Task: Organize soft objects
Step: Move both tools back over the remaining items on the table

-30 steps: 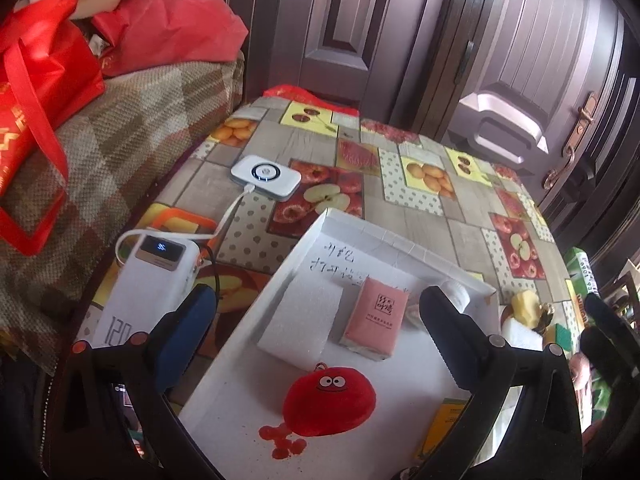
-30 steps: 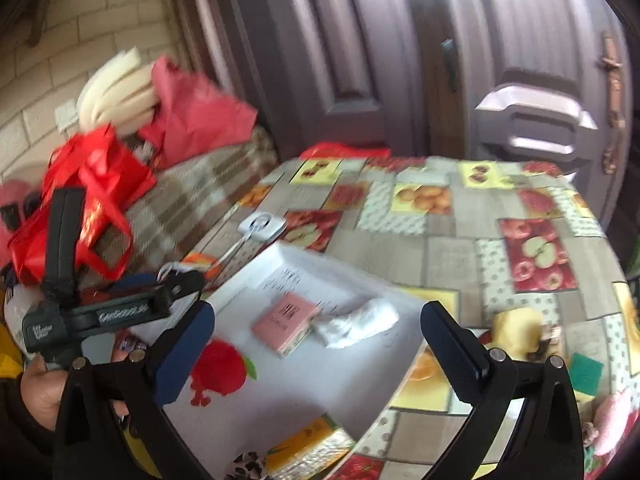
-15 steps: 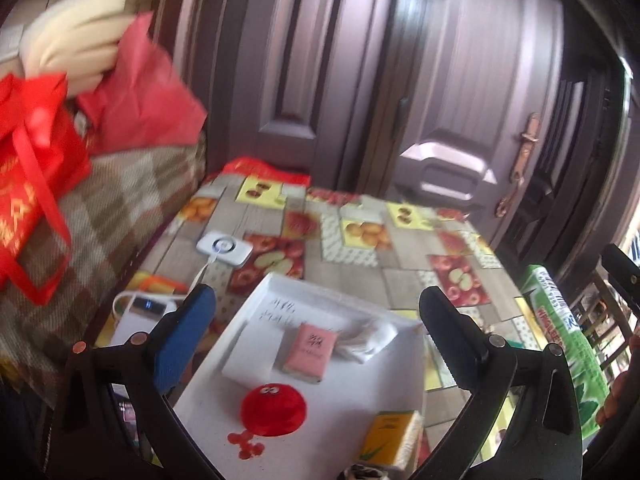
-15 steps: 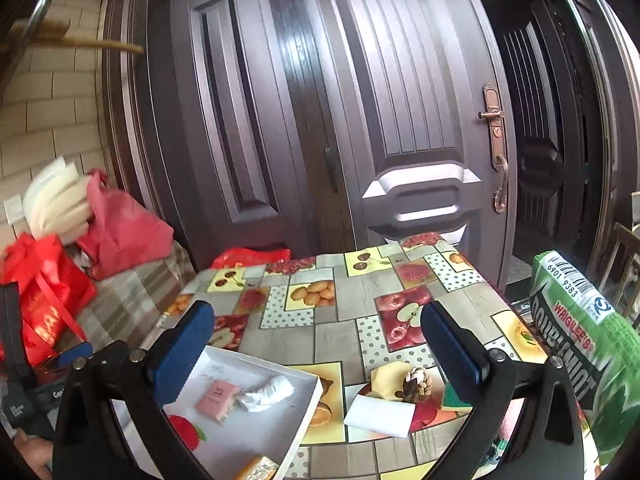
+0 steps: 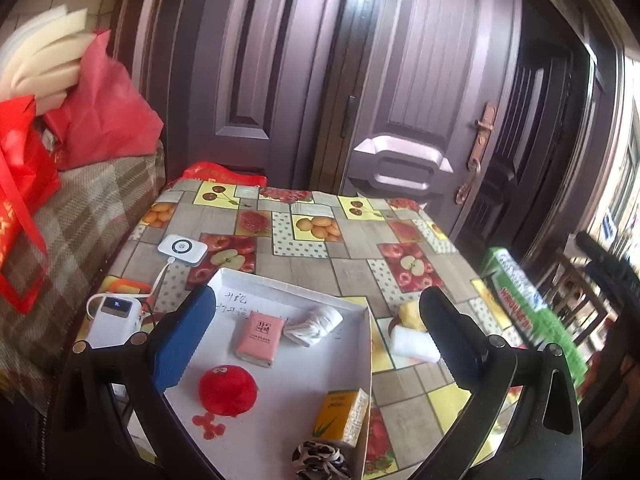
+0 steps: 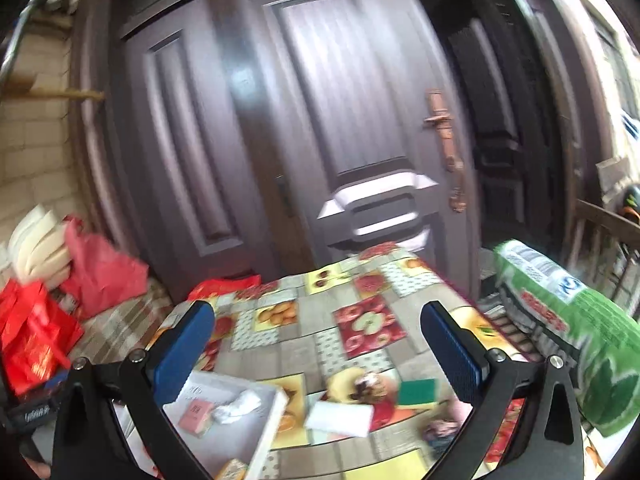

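Note:
A white tray (image 5: pixel 288 292) on the fruit-print table holds a red plush ball (image 5: pixel 227 390), a pink tissue pack (image 5: pixel 260 340), a white crumpled cloth (image 5: pixel 314 322), a yellow tissue pack (image 5: pixel 342 416) and a leopard-print item (image 5: pixel 318 458). A white sponge (image 5: pixel 412 344) and a yellow soft item (image 5: pixel 412 314) lie right of the tray. My left gripper (image 5: pixel 316 340) is open and empty above the tray. My right gripper (image 6: pixel 318 354) is open and empty, raised above the table; its blurred view shows the tray (image 6: pixel 276 408), white sponge (image 6: pixel 340 418) and a green sponge (image 6: pixel 418 392).
A white power bank (image 5: pixel 114 318) and a small white device (image 5: pixel 182 249) joined by a cable lie left of the tray. Red bags (image 5: pixel 100 108) sit on a plaid-covered seat at left. A green package (image 6: pixel 568 328) stands at the right. Dark doors (image 5: pixel 400 80) rise behind the table.
Both grippers have risen and pulled back from the tray, so more of the table and doors shows. The right view has tilted up and swung right. Both stay open and empty.

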The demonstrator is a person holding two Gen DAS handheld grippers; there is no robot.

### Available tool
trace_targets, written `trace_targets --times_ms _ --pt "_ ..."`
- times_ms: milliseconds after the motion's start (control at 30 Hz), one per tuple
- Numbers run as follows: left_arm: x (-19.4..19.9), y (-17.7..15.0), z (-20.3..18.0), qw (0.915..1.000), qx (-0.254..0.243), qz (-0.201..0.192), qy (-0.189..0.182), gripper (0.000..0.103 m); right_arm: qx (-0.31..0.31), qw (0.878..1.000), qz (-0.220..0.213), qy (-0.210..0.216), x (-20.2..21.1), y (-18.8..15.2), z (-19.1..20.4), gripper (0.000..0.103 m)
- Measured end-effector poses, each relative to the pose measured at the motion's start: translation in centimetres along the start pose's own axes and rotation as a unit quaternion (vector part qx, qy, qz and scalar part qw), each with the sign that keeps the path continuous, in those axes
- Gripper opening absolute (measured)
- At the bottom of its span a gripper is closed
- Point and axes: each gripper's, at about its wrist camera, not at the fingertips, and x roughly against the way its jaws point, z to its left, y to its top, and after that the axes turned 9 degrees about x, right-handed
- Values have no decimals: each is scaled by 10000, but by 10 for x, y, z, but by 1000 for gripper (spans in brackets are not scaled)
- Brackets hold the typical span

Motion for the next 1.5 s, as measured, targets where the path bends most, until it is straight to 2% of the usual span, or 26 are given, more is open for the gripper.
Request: trace_targets --times_ms 100,200,367,500,533,600,633,700,733,800,933,1033,1067,1233,1300,1333,1433,1500 --pt "-9 -9 -16 9997 -188 165 -85 103 -303 9992 48 -266 3 -2 -36 103" --pt "-30 -22 -41 9976 -377 504 -271 103 -515 9971 198 -522 6 -9 -67 103" --pt "-76 -44 -80 9883 -580 1187 -758 103 -480 9933 481 -931 16 -22 -107 103" --pt "-119 -50 -110 9744 -792 1663 -1287 103 -539 9906 639 -1082 22 -27 -139 103" --pt "-135 -52 -120 9666 -936 1835 -1525 103 -571 9897 669 -1130 26 -29 -149 103" --pt "-159 -57 -135 9539 -1292 2064 -1754 102 -650 9883 702 -1188 30 -31 -164 103" --pt "-176 -65 -148 9427 -1655 2256 -1818 102 -688 9876 715 -1218 32 -32 -170 103" --pt "-205 -80 -165 9254 -2075 2615 -1795 102 -771 9854 750 -1322 37 -35 -185 103" --pt "-216 -85 -170 9218 -2166 2711 -1727 102 -810 9841 764 -1383 40 -37 -192 103" --pt "-248 -98 -177 9197 -2272 2883 -1392 102 -925 9803 795 -1550 47 -43 -210 103" --pt "-289 -109 -176 9229 -2172 3029 -964 102 -1238 9715 895 -1814 52 -49 -241 103" --pt "-315 -122 -170 9114 -2163 3407 -802 102 -1430 9650 956 -1978 52 -53 -259 103" --pt "-314 -125 -172 9088 -2332 3365 -808 102 -1461 9641 984 -1986 50 -54 -262 103" --pt "-270 -142 -177 8736 -2412 3921 -1575 102 -1348 9685 1213 -1708 23 -57 -254 103" --pt "-249 -154 -176 8680 -2523 3944 -1651 102 -1310 9708 1351 -1489 6 -60 -245 103" --pt "-237 -159 -176 8694 -2584 3886 -1622 102 -1289 9717 1406 -1395 0 -62 -241 103" --pt "-218 -161 -172 8840 -2560 3628 -1463 102 -1164 9745 1543 -1137 -19 -64 -228 103" --pt "-219 -159 -173 8873 -2614 3542 -1376 102 -1100 9754 1616 -1019 -26 -65 -222 103"
